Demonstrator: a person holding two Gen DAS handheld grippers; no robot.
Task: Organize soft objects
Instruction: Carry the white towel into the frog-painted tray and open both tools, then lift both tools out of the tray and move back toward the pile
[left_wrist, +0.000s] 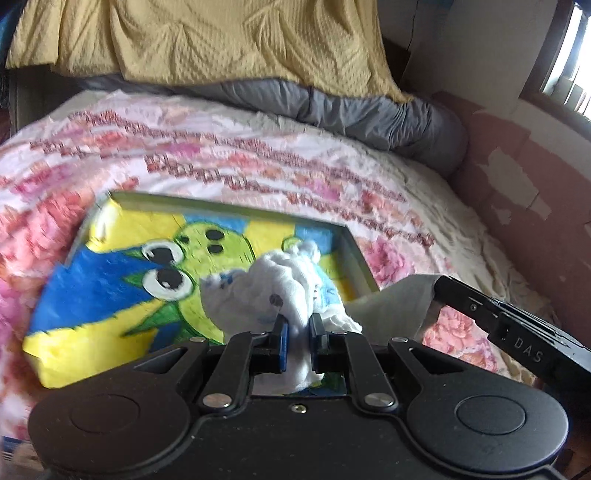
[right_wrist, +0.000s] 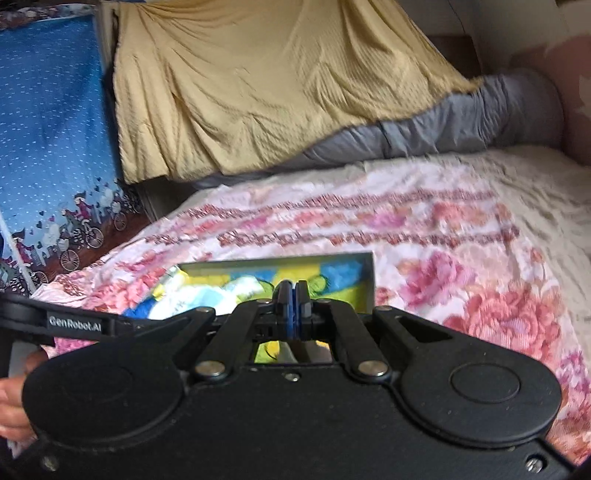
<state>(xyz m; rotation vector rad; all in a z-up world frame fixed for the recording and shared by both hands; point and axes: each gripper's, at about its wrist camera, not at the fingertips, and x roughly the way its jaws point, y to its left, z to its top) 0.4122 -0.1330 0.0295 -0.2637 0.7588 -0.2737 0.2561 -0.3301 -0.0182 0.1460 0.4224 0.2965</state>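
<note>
A shallow box (left_wrist: 347, 254) with a yellow, blue and green cartoon-frog bottom lies on the bed. My left gripper (left_wrist: 300, 325) is shut on a crumpled white cloth with blue marks (left_wrist: 280, 284) and holds it over the box's near right part. In the right wrist view the same box (right_wrist: 365, 277) lies just ahead, and the white cloth (right_wrist: 207, 299) shows in it at the left. My right gripper (right_wrist: 293, 295) is shut with nothing between its blue pads, over the box's near edge.
The bed has a pink floral cover (left_wrist: 258, 166). A grey duvet (left_wrist: 369, 110) and a yellow blanket (left_wrist: 207, 40) lie along the far side. A reddish wall (left_wrist: 535, 184) bounds the right. A blue patterned curtain (right_wrist: 48, 129) hangs at the left.
</note>
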